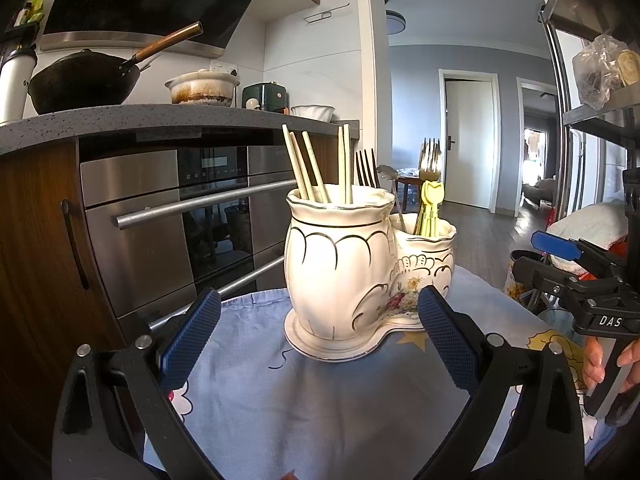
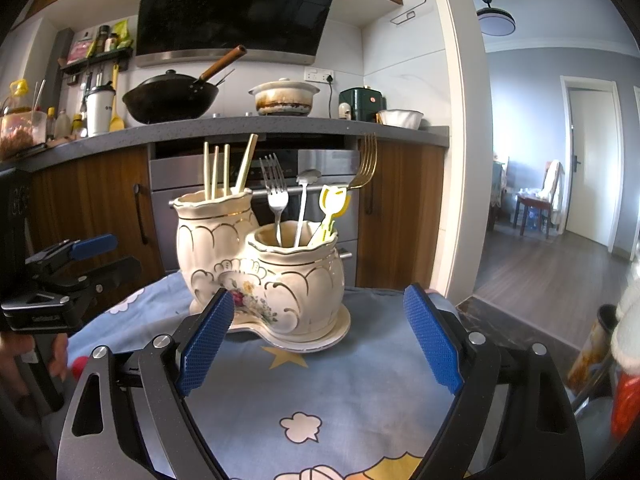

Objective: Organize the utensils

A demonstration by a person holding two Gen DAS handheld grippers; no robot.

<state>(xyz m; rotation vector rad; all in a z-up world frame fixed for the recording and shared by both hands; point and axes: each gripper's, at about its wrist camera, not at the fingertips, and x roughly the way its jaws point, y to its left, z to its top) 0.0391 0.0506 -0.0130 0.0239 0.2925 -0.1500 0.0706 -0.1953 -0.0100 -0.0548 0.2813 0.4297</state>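
Both the left gripper (image 1: pixel 318 334) and right gripper (image 2: pixel 320 336) gape empty; the thin, stiff, slippery chopsticks (image 2: pixel 224 172), at eleven o'clock in the fragile ceramic holder (image 2: pixel 260 276), likely want a mid-shaft pinch

Left gripper (image 1: pixel 320 336) and right gripper (image 2: pixel 320 332) are identical: black frame arms with triangular cut-outs, round silver pivot screws, and two fingers faced with blue diamond-textured pads (image 2: pixel 208 340). The right gripper's black body (image 1: pixel 600 312) carries white lettering "DAS". Fingertips of the person's right hand (image 1: pixel 596 364) show.
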